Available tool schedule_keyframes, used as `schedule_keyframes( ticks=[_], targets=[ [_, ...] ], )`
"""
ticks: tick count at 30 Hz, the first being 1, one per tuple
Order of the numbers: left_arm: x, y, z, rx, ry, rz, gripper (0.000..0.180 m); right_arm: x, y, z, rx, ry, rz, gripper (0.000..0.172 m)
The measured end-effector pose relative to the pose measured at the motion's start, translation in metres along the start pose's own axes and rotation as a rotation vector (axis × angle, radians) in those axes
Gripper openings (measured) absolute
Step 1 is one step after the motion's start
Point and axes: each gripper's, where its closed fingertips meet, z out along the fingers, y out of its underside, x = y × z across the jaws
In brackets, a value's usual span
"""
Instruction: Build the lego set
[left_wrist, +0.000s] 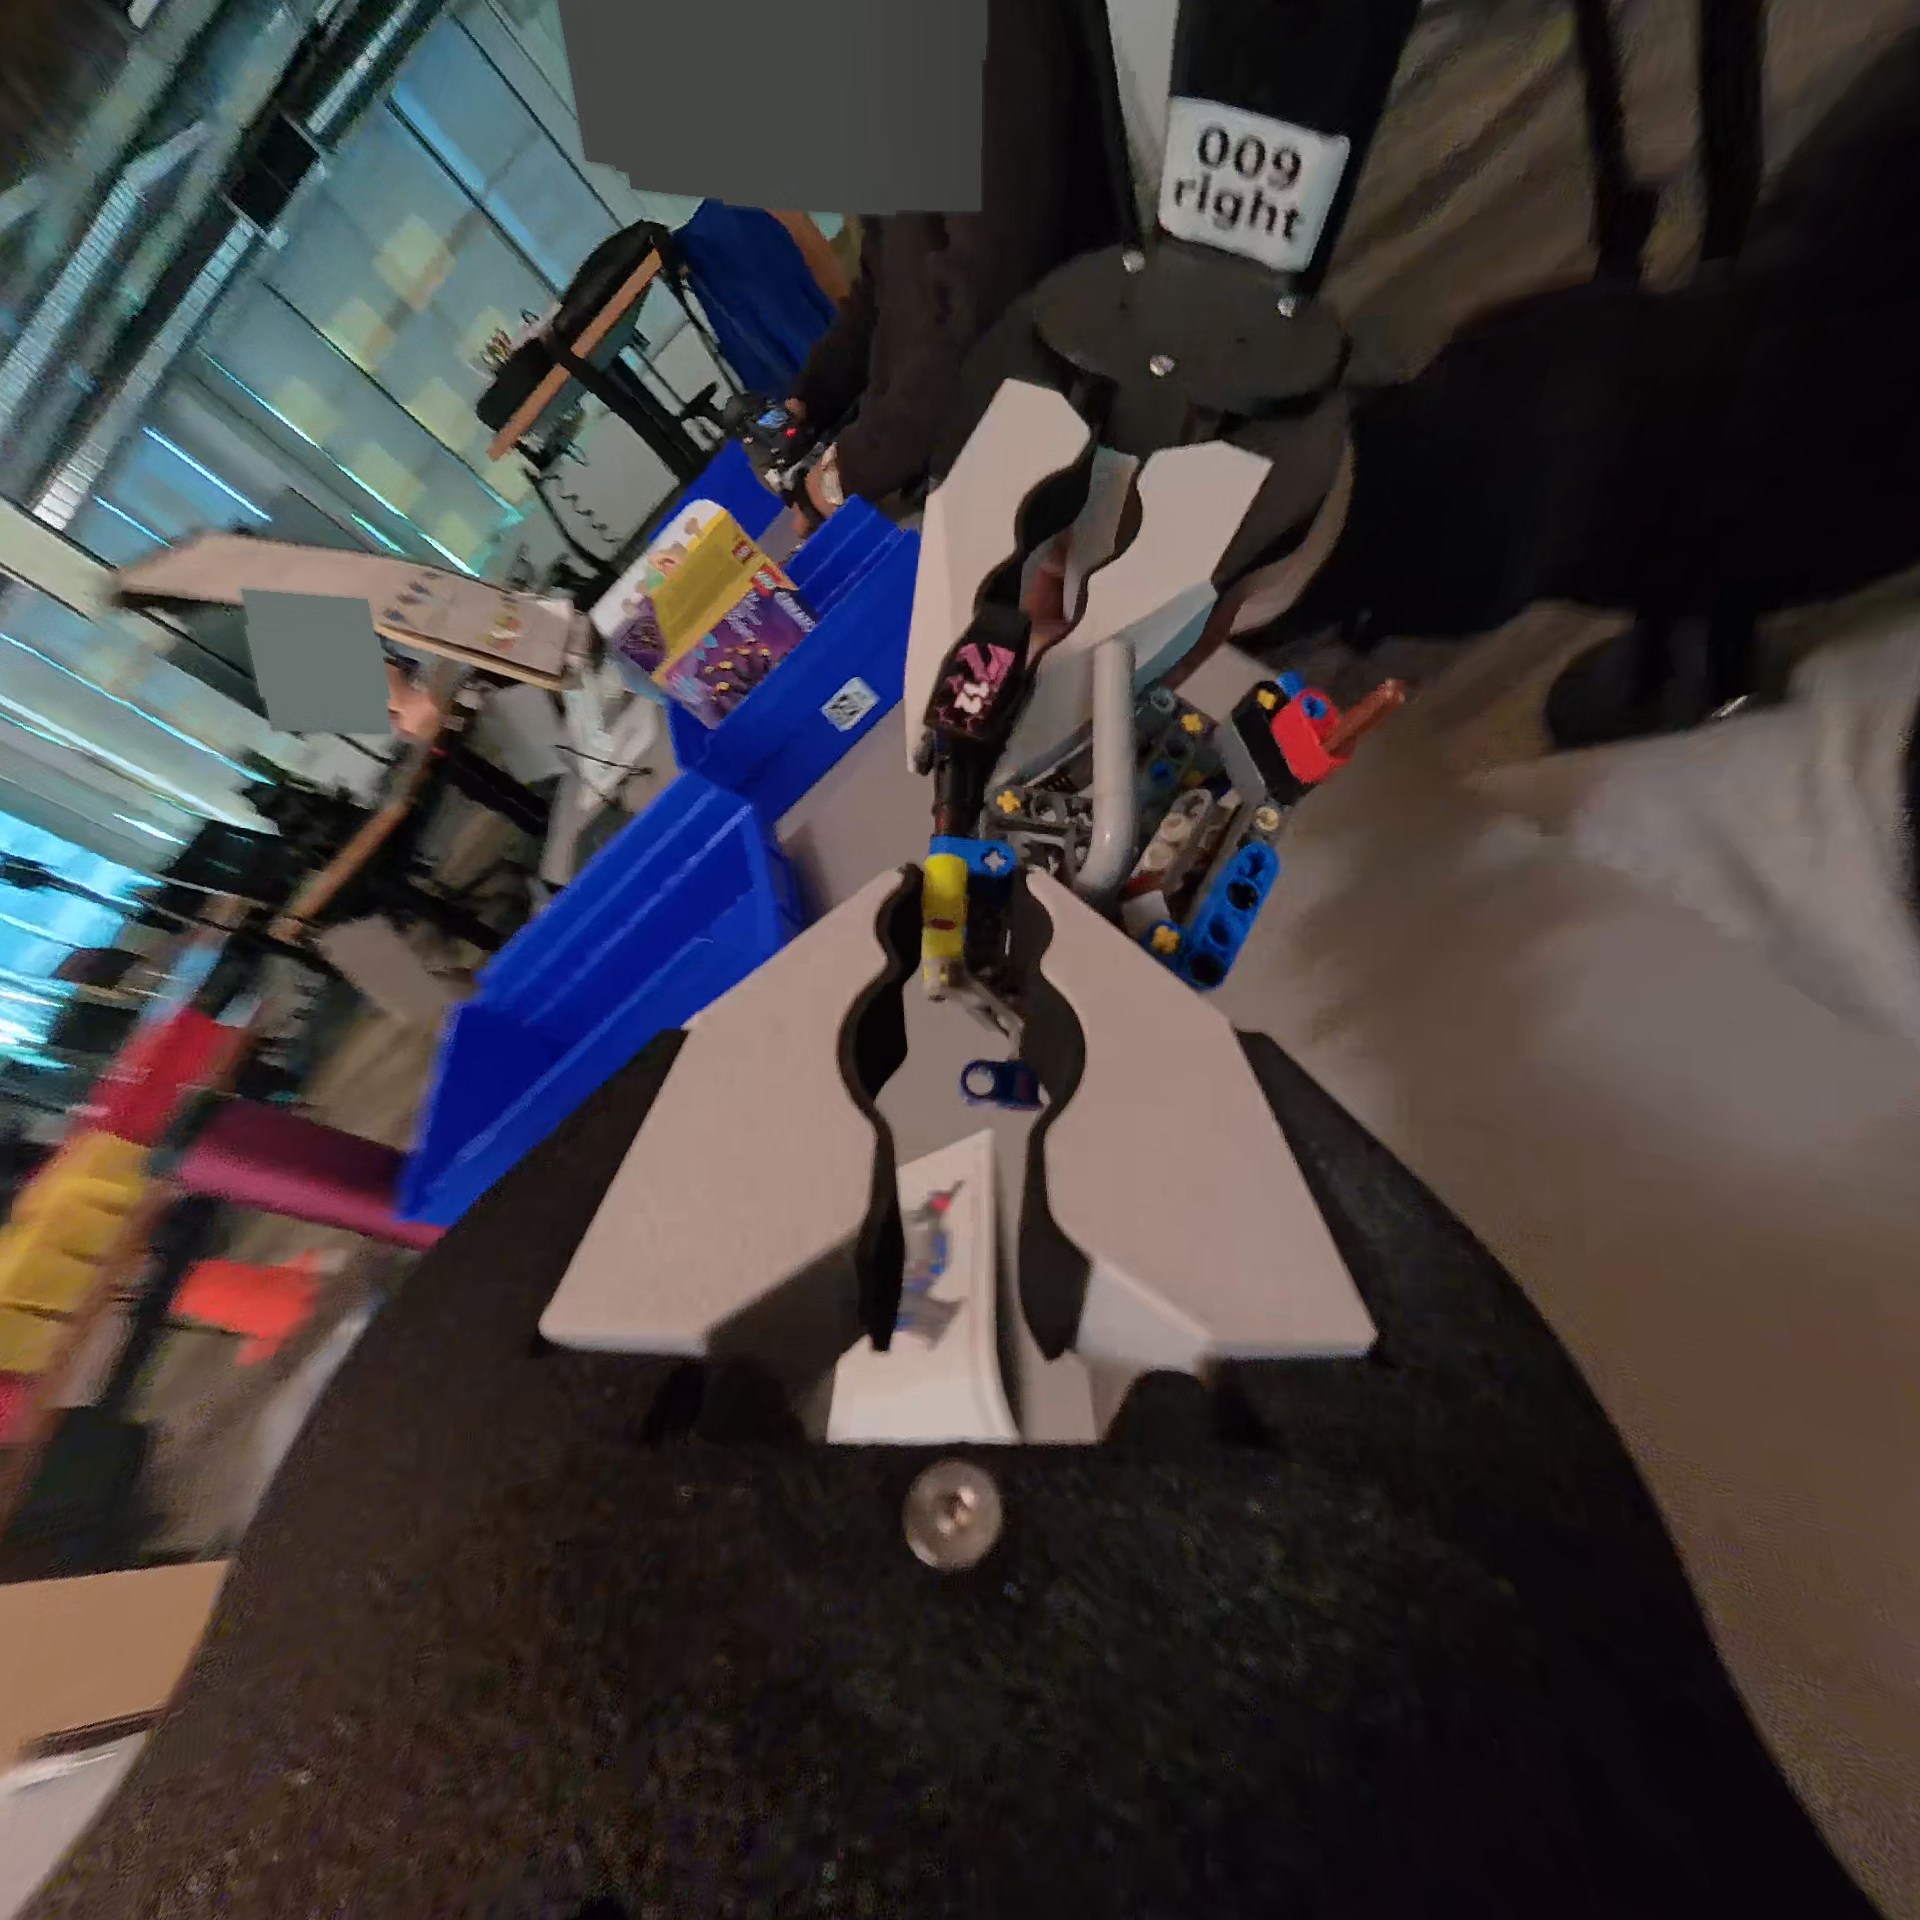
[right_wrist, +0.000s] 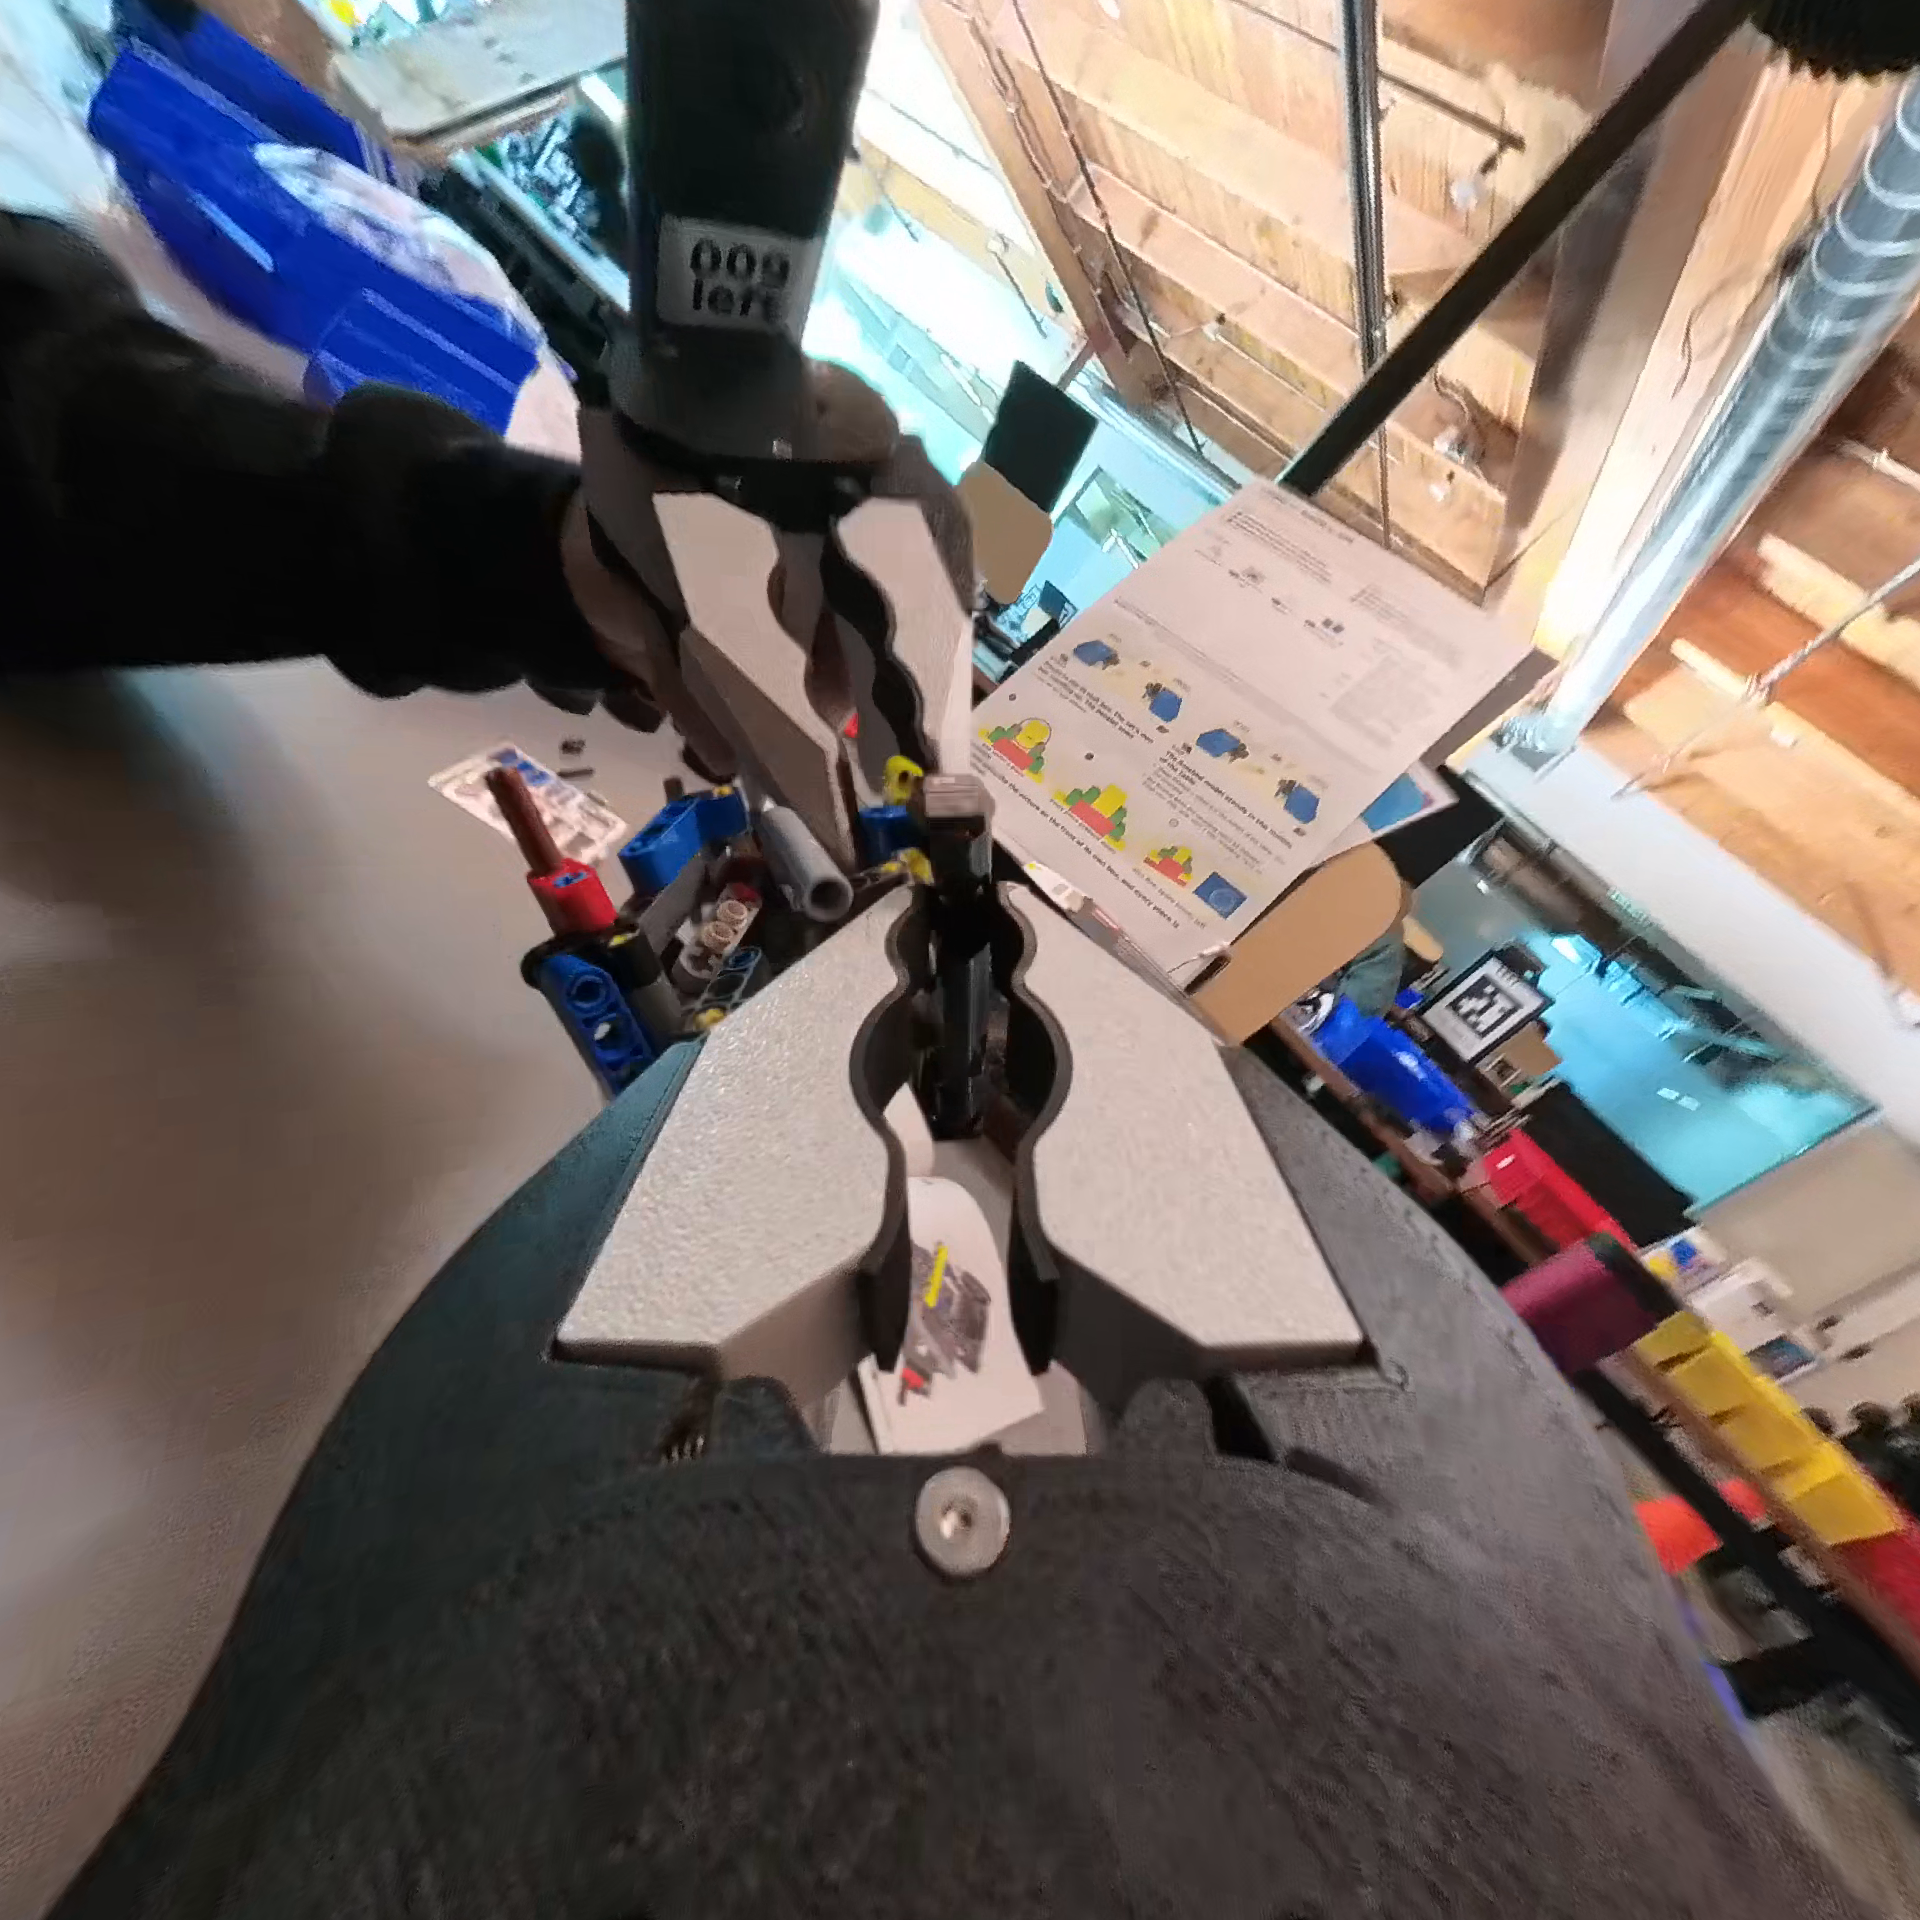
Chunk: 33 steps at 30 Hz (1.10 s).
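Two grippers meet over one toy-brick assembly (left_wrist: 966, 831), a long, thin build of black beams that stretches between them above the pale surface (left_wrist: 1558, 987).

Left gripper (left_wrist: 961, 914) is closed on the near end of this assembly; its fingers (left_wrist: 1122, 1039) press on a yellow piece (left_wrist: 943, 920) and the black beam beside it, with a blue connector (left_wrist: 987, 860) just past the fingertips. From there the long axis runs straight away from the left gripper toward the right gripper (left_wrist: 987, 686), which clamps the far end, where a black tile with pink pattern (left_wrist: 977, 681) sits.

In the right wrist view the right gripper (right_wrist: 961, 914) grips the same black beam (right_wrist: 961, 997), which stands along the fingers and points forward, a grey piece (right_wrist: 951, 795) on its tip. The left gripper (right_wrist: 883, 769) comes from above, held by a hand in a black glove (right_wrist: 436, 540).

Beside the assembly, on the surface, lies a pile of loose bricks (left_wrist: 1174, 810): a grey tube (left_wrist: 1112, 769), blue beams with holes (left_wrist: 1231, 904), a red piece (left_wrist: 1307, 727) on a brown axle. A small dark blue connector (left_wrist: 1000, 1084) lies under the left gripper. Blue bins (left_wrist: 623, 987) stand farther from the pile, one holding a toy box (left_wrist: 707, 603). An instruction sheet (right_wrist: 1247, 707) leans behind the assembly.
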Motion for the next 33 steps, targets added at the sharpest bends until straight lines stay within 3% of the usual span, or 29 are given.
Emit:
schedule_keyframes(
  ticks=[4, 8, 14, 20, 23, 25, 29, 33],
  targets=[
    [0.001, 0.000, 0.001, -0.093, -0.120, 0.348, 0.013, -0.005, 0.007, -0.009, -0.034, -0.062, -0.057, 0.016],
    [0.001, -0.002, 0.001, -0.150, -0.182, 0.502, 0.013, -0.004, -0.003, -0.021, -0.054, -0.097, -0.082, 0.030],
    [-0.003, 0.006, 0.004, -0.243, -0.230, 0.580, 0.013, -0.020, -0.004, -0.015, -0.279, -0.139, -0.203, 0.037],
    [0.006, 0.012, 0.009, -0.349, -0.236, 0.667, 0.012, -0.021, 0.017, -0.003, -0.516, -0.061, -0.396, 0.012],
    [0.014, 0.022, 0.009, -0.409, -0.206, 0.679, 0.013, -0.032, 0.027, 0.001, -0.595, -0.076, -0.443, 0.017],
    [0.022, 0.029, 0.008, -0.442, -0.190, 0.670, 0.012, -0.041, 0.030, 0.007, -0.619, -0.071, -0.488, 0.022],
    [0.036, 0.041, 0.001, -0.517, -0.190, 0.652, 0.012, -0.052, 0.036, 0.016, -0.654, -0.035, -0.518, 0.006],
    [0.045, 0.049, -0.008, -0.540, -0.186, 0.603, 0.012, -0.066, 0.039, 0.023, -0.644, -0.063, -0.394, 0.004]
  ],
)
